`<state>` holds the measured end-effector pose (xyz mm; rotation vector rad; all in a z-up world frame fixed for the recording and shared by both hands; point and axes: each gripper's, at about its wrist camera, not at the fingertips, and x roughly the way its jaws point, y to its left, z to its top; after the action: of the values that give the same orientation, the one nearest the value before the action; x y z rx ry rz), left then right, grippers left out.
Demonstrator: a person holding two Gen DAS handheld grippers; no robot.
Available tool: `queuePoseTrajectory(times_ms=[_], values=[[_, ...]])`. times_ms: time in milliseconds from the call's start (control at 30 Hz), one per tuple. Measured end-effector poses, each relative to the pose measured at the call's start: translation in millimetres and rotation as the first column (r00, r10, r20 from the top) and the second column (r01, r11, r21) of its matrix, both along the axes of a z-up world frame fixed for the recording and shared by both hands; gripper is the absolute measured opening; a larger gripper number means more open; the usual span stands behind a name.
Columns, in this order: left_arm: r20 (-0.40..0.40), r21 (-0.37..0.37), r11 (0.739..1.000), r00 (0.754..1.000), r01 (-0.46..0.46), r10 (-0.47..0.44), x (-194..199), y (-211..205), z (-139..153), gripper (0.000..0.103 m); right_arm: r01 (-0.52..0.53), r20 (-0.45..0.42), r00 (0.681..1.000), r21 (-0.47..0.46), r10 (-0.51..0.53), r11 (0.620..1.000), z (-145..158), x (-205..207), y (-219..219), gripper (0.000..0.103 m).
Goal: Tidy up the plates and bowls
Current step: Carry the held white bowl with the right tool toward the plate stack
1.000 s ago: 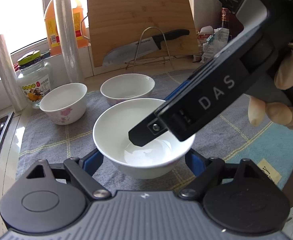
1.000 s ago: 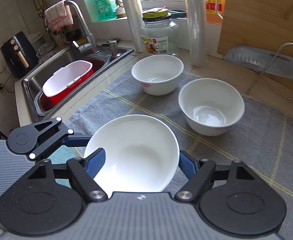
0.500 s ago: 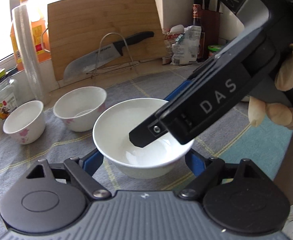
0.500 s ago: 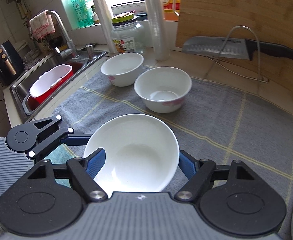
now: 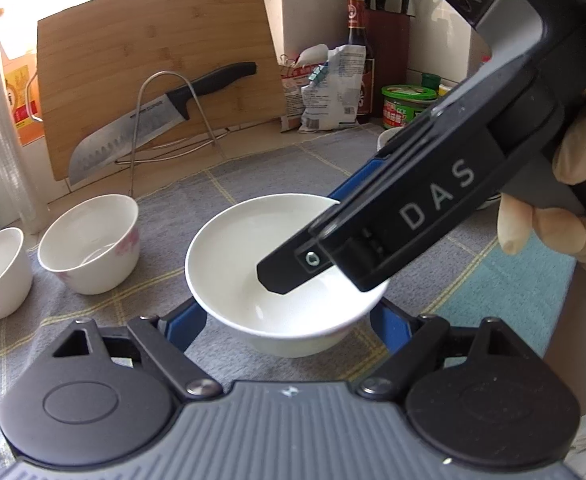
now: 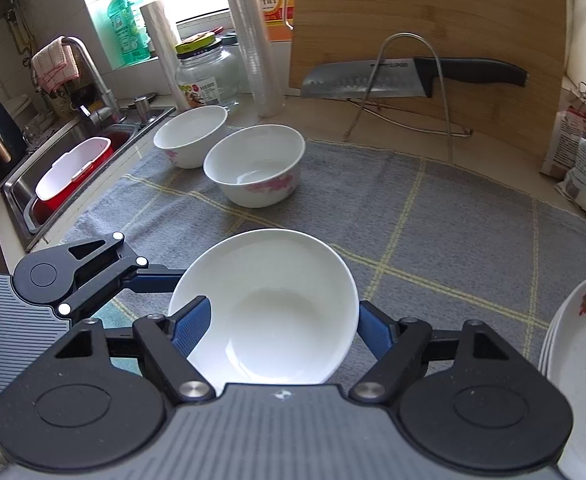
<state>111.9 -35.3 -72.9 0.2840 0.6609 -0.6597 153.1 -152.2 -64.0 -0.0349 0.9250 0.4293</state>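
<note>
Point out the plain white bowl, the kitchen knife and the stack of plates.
plain white bowl (image 6: 277, 312): right wrist view, inner floor.
kitchen knife (image 6: 367, 80): right wrist view, middle of the blade.
stack of plates (image 6: 585, 344): right wrist view, inside of the top plate.

Both grippers, left (image 5: 287, 320) and right (image 6: 283, 330), angled downward, jaws clamped.

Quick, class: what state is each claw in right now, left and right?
Left claw: closed on the white bowl, one finger on each side.
Right claw: closed on the same white bowl.
</note>
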Motion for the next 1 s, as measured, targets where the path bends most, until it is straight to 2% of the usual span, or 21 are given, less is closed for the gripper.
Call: queuePoseTrajectory(times_ms=[533,767,833,900,1000], values=[[-0.056,0.012,1.000,0.998,-0.005,0.006,16.4,-12.3,-12.0,0.088,0.011,-0.029,1.000,-0.010,-0.012,1.000,-15.6,11.5,-10.4,0.084],[-0.051,0.005,1.000,0.999,-0.010,0.010,16.5,-11.4,-10.5,0.088,0.009,-0.035,0.999,-0.012,-0.009,1.000,-18.9,14.1,-8.8,0.084],[-0.045,0.004,1.000,0.999,-0.008,0.008,16.1,-11.8,-10.9,0.089,0.007,-0.035,0.999,-0.015,-0.008,1.000,-19.7,14.5,-8.2,0.085],[-0.046,-0.010,1.000,0.999,0.003,-0.003,15.3,-10.6,-10.1,0.095,0.012,-0.036,0.999,-0.011,-0.013,1.000,-20.8,15.2,-8.8,0.094],[-0.029,-0.008,1.000,1.000,-0.002,0.002,12.7,-7.4,-8.1,0.099,0.023,-0.022,0.999,-0.027,-0.023,0.999,-20.2,14.5,-6.8,0.100]])
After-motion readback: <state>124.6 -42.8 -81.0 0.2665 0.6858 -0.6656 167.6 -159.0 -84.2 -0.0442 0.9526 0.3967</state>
